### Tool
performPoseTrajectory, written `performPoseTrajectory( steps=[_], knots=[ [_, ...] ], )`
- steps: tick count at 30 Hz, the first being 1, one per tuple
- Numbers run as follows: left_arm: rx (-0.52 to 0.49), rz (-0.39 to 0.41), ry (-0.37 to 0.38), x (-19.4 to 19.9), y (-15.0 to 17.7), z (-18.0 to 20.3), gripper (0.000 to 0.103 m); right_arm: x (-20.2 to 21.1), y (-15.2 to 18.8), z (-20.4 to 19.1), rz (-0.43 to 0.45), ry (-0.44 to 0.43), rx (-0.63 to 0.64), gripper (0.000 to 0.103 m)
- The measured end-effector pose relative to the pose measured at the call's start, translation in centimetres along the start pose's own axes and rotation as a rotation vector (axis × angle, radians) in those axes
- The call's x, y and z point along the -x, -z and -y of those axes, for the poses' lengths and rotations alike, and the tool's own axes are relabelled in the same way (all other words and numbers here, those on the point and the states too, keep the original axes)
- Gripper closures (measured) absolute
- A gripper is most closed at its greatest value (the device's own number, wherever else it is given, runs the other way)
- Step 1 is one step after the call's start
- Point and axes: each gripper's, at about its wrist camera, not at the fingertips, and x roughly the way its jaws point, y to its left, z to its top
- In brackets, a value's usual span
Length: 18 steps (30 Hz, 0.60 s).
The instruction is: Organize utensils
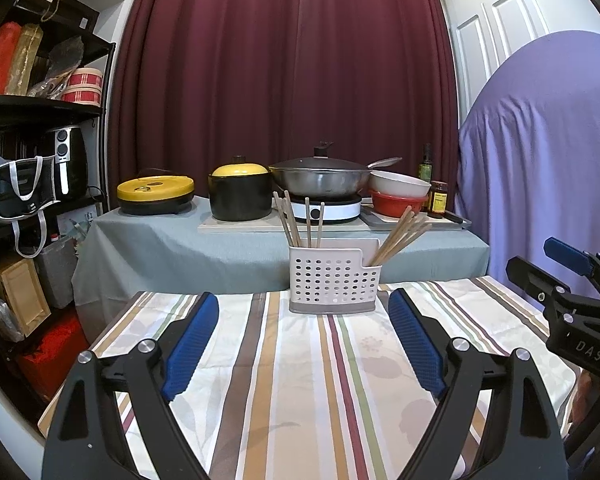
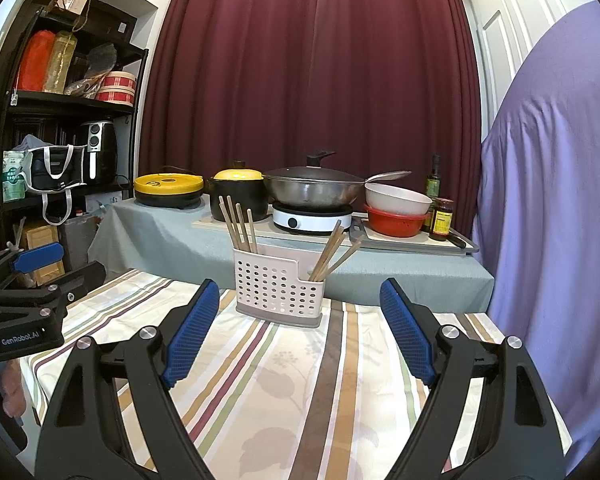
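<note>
At the far left a dark shelf (image 2: 72, 100) holds bags and boxes, its lower part cut off by the frame edge and too cluttered to sort out. Next comes the left gripper (image 1: 304, 308), its blue pads spread wide with only striped tablecloth (image 1: 284, 380) between them; it holds nothing. In the right wrist view it shows from the side at the left edge, and part of the hand (image 2: 8, 392) carrying it is just visible below.

The white holder with holes (image 1: 334, 280) stands upright at the far edge of the table, between both pairs of jaws but well beyond them. Chopsticks (image 1: 308, 220) rise from its taller left compartment, and another bunch of chopsticks (image 1: 400, 236) leans rightward out of the lower right one (how many is hard to count).

The right gripper (image 2: 300, 300) is likewise wide open and empty. Behind, a wok (image 2: 312, 192) and bowls (image 2: 398, 210) sit on a grey-covered counter. A purple cloth (image 2: 548, 200) hides whatever stands at the far right.
</note>
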Motion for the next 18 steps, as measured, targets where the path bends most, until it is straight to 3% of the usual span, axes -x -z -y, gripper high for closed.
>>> performPoseTrajectory(
  steps=[18],
  knots=[
    [0.024, -0.037, -0.033, -0.52, 0.74, -0.26, 0.012, 0.01, 0.19, -0.36, -0.005, -0.002, -0.001, 0.022]
  ],
)
